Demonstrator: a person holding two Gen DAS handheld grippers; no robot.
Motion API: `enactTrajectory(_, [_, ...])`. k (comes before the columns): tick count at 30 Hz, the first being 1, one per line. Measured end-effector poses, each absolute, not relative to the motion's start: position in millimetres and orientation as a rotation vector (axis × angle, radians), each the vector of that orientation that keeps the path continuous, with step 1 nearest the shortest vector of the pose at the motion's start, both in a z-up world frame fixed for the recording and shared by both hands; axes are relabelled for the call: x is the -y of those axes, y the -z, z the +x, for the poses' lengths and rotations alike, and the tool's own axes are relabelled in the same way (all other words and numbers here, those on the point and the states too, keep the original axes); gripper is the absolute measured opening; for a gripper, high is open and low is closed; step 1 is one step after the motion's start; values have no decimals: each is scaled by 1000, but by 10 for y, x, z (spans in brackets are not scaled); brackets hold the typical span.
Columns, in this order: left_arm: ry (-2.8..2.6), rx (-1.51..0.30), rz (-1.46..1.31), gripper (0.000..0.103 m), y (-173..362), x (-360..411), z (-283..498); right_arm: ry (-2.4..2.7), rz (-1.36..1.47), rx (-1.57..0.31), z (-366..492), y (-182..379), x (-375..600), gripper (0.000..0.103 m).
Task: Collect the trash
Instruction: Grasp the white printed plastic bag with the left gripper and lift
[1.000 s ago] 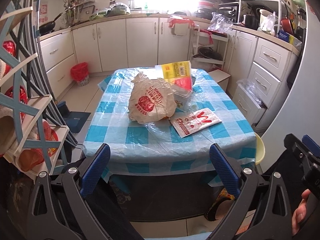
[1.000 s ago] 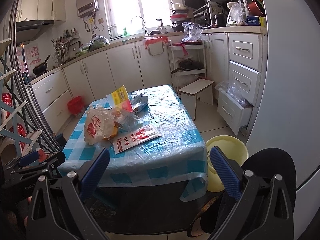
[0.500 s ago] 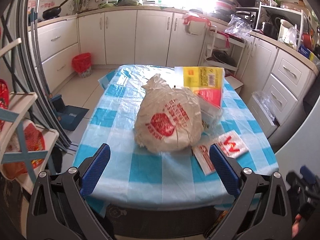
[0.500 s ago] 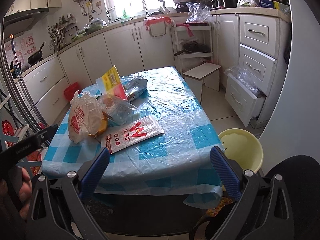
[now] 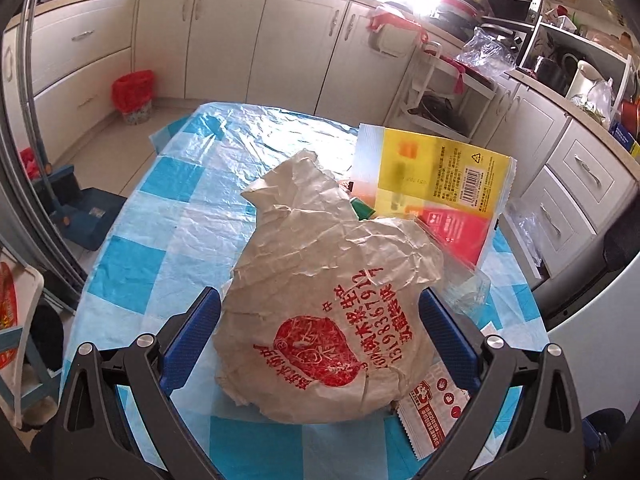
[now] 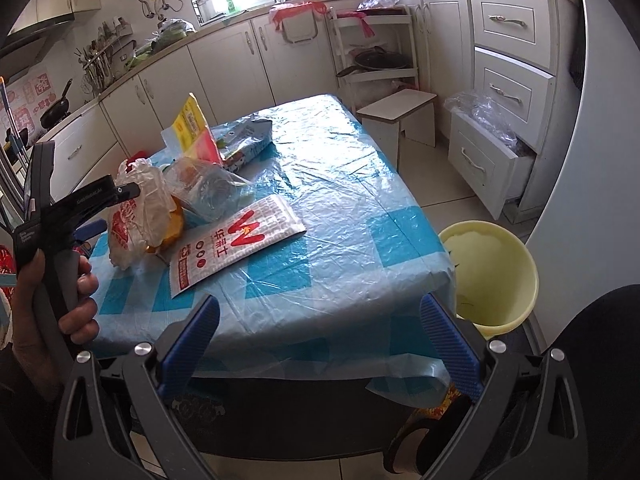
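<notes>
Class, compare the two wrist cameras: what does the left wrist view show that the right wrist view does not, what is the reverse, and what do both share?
Only the left wrist view shows the red bin on the floor by the cabinets, and the barcode on the yellow packet.

Only the right wrist view shows the yellow bucket beside the table, the white stool, and the person's left hand holding the left gripper.

Both show the crumpled paper bag, the white W wrapper and the checked tablecloth.
</notes>
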State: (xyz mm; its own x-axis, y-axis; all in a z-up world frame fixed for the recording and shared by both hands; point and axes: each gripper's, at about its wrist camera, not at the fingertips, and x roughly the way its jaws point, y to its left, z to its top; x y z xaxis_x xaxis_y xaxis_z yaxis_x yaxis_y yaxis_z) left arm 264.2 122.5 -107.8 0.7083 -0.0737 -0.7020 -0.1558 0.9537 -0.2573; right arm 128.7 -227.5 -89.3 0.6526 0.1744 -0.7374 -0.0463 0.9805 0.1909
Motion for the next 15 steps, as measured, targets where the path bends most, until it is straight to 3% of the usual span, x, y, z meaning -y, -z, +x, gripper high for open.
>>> enactTrajectory(3, [-63, -756, -326, 91, 1022, -1240, 2598, -130, 161, -860, 1307, 923, 2253, 96])
enactTrajectory(8, [0, -780, -397, 30, 1029, -1315, 2483, -142, 151, -858, 1316, 923, 2228, 96])
enactTrajectory(10, [19, -784, -389, 18, 1042, -1313, 2424, -143, 148, -854, 1305, 917, 2221, 96])
enactTrajectory(13, [29, -772, -364, 20, 1043, -1335, 2345, -142, 146, -851, 1297, 906, 2223, 96])
enactTrajectory(14, [19, -765, -351, 27, 1032, -1357, 2328, -141, 145, -850, 1298, 904, 2220, 96])
enactTrajectory(15, [7, -760, -338, 64, 1020, -1389, 2314, -141, 143, -850, 1298, 906, 2214, 96])
